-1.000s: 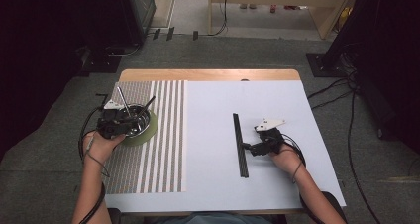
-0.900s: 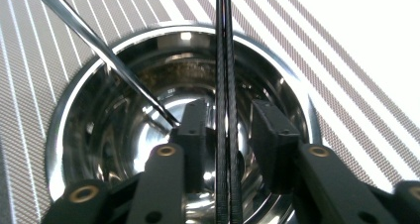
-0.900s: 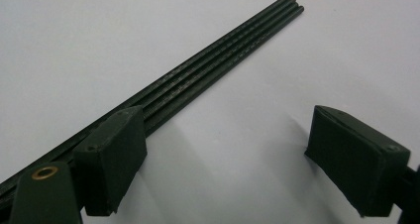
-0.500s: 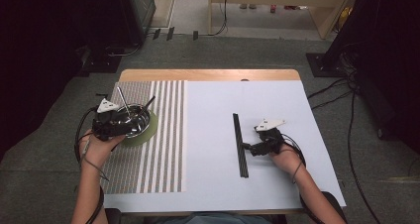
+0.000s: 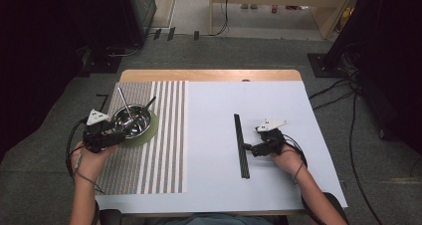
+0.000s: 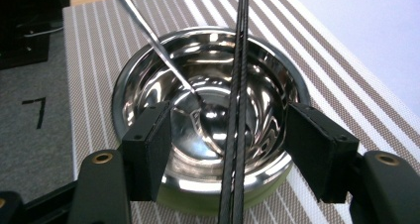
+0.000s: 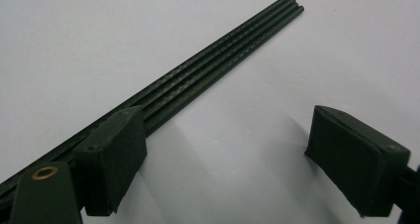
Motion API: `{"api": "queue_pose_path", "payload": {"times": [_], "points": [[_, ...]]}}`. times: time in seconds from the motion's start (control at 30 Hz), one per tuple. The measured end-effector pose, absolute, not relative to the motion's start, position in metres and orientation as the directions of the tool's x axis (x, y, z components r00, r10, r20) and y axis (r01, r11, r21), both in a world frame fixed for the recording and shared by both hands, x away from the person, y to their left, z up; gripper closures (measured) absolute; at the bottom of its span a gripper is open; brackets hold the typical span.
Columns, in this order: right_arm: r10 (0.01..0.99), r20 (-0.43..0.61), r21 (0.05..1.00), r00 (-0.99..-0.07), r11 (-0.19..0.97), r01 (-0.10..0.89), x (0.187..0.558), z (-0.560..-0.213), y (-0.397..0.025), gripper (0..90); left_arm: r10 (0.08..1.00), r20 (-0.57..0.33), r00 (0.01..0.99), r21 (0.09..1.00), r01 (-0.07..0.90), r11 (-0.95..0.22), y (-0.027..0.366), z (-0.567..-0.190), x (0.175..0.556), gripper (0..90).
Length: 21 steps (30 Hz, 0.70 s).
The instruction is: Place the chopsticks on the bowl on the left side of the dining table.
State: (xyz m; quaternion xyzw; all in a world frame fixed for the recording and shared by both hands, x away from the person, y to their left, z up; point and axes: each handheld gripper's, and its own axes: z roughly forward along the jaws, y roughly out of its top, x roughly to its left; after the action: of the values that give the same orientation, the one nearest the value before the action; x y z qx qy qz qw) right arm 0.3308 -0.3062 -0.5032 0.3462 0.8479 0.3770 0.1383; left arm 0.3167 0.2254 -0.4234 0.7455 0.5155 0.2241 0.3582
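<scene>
A: While the left gripper point(image 6: 228, 149) sits at the near rim of the steel bowl point(image 6: 208, 105), what are its jaws doing?

B: Spread wide, one each side of the bowl's near edge, gripping nothing. A pair of black chopsticks point(image 6: 236, 100) runs across the bowl between them, can't tell if it touches either jaw. A thin metal rod point(image 6: 153, 40) leans in the bowl too.

A: Bowl location?

B: On a green coaster point(image 5: 149, 130), on the striped placemat point(image 5: 149, 170), left part of the table point(image 5: 214, 110).

A: Right gripper point(image 7: 223, 159)?

B: Also open, empty. It rests low over the white sheet. The black sticks point(image 7: 218, 65) lie flat on the sheet, running past its left jaw, just beside it, not between the jaws. In the high view they lie mid-table point(image 5: 241, 145), well apart from the bowl.
</scene>
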Motion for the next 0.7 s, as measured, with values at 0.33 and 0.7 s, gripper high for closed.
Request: {"api": "queue_pose_path", "payload": {"times": [0.33,0.7], "points": [[0.69,0.024,0.736,-0.723,0.477,0.48,0.331,-0.503,-0.306,15.1,0.942,-0.037,0.334,0.787,0.59,-0.178,0.238,-0.432,0.299,33.2],[0.69,0.024,0.737,-0.723,0.477,0.48,0.331,-0.503,-0.306,15.1,0.938,-0.016,0.346,0.774,0.598,-0.208,0.24,-0.439,0.292,32.7]]}}
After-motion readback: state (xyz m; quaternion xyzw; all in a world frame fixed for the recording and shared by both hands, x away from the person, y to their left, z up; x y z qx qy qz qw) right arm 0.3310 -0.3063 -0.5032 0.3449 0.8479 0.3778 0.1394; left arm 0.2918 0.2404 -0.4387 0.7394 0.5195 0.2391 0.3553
